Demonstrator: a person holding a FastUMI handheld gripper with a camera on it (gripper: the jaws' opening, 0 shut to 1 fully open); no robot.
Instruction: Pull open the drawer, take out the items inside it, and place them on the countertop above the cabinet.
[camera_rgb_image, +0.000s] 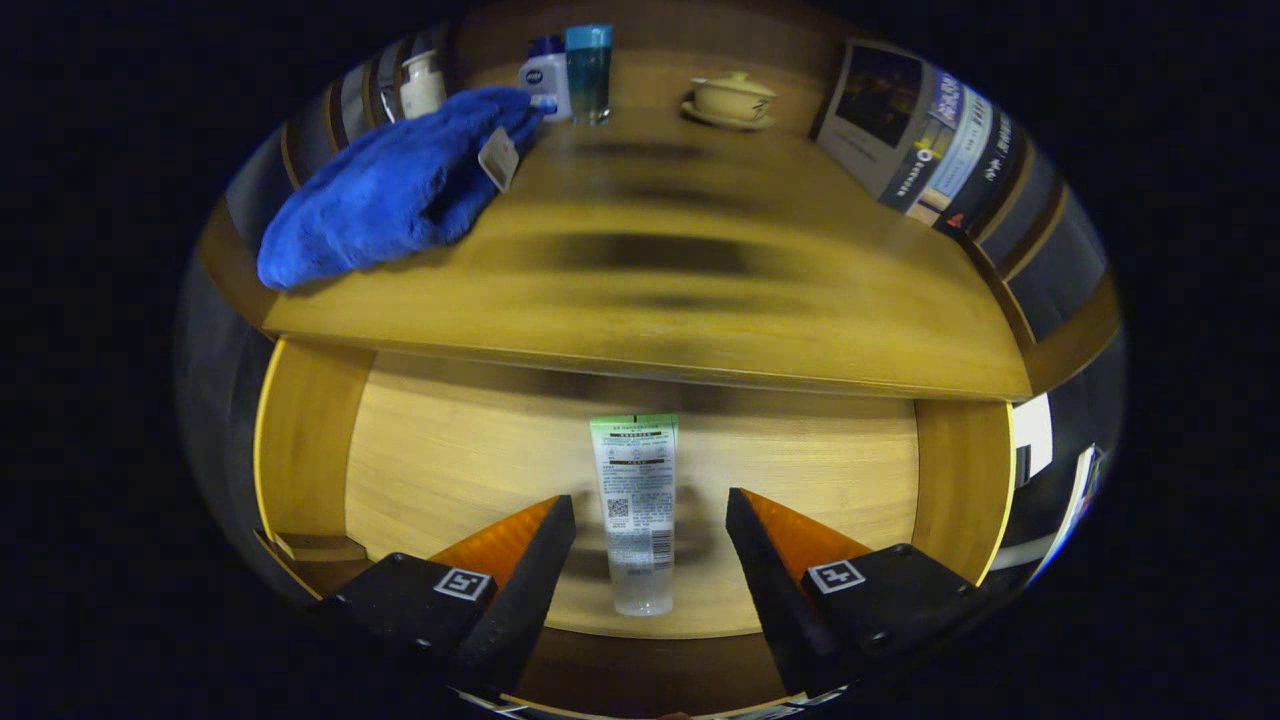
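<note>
Drawer (300, 450) is pulled open under the countertop (650, 300), and there's a tube (637, 510) lying flat on the drawer floor, cap end toward the near side. The gripper (650, 525) hangs over it with its fingers spread wide, one on each side of the tube, not touching it, so it's got hold of nothing. Up on the countertop a blue towel (395, 190) sits at the far left, with a white bottle (547, 75) and a blue-capped bottle (588, 70) behind it, and a lidded cup on a saucer (730, 100) further right.
</note>
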